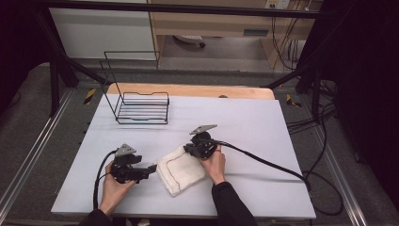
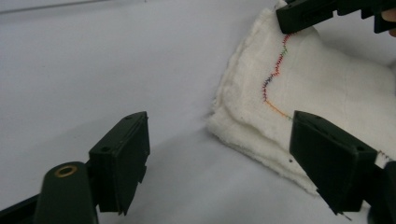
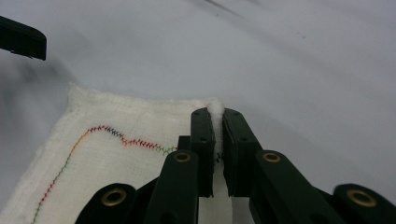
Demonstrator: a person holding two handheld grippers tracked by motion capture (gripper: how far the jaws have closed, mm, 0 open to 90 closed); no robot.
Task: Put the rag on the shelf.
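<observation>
A folded white cloth (image 1: 179,170) with a wavy line of coloured stitching lies on the pale table (image 1: 254,127), near the front. My right gripper (image 1: 194,149) is at the cloth's far right corner. In the right gripper view its jaws pinch a fold of the cloth (image 3: 116,154) at its edge, the gripper (image 3: 215,116) shut on it. My left gripper (image 1: 151,169) lies level just left of the cloth. In the left gripper view its jaws stand wide apart, the gripper (image 2: 224,135) open, with the cloth's (image 2: 317,84) near corner reaching behind the right jaw.
A black wire rack (image 1: 141,106) stands at the table's back left. Black cables trail from both grippers, the right one running across the table to its right edge (image 1: 263,162). A wooden board (image 1: 188,89) lines the far edge.
</observation>
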